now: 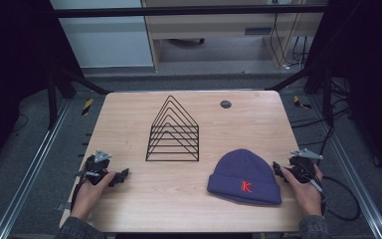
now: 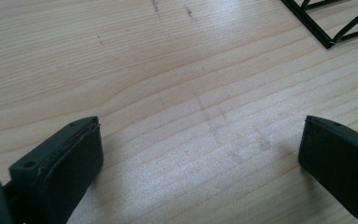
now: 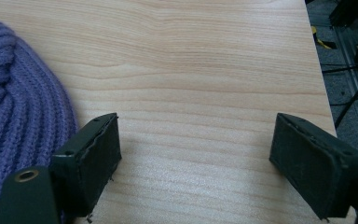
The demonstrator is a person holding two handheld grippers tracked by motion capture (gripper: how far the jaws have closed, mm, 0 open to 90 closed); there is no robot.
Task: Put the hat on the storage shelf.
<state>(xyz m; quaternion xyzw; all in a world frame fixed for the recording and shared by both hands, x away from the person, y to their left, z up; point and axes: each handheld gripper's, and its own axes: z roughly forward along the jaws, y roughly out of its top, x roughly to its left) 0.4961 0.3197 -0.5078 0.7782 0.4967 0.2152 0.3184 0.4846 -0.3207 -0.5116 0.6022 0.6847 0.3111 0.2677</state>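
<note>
**Wooden table, knit hat beside the right gripper, both grippers spread**

Pale wood grain covers the table (image 1: 189, 199), which sits in the middle of the high view with dark floor and metal rails on both sides and a light cabinet front across the upper part of the frame. A small dark round disc (image 1: 225, 104) is set into the tabletop toward the upper right.

In the lower right of the high view lies a purple knit hat (image 1: 245, 178) with a red letter on its folded cuff, flat on the wood. The right gripper (image 1: 279, 171) rests at the right edge of the table, just beside the hat's right side, held by a hand that comes in from the bottom right corner. In the right gripper view its two black jaws stand wide apart with bare wood between them; the hat's ribbed fabric (image 3: 18, 107) takes up the left side of that frame, next to the left jaw, and whether it touches the jaw cannot be told. Nothing is pinched.

The left gripper (image 1: 123, 175) lies at the lower left of the high view, well apart from the hat, in the person's other hand. The left gripper view shows its jaws spread wide over empty wood.

A black wire rack (image 1: 173, 132) of nested peaked frames stands upright near the table's centre, between the two grippers and farther up the frame. One of its corners shows at the upper right of the left gripper view (image 2: 328, 28).
</note>
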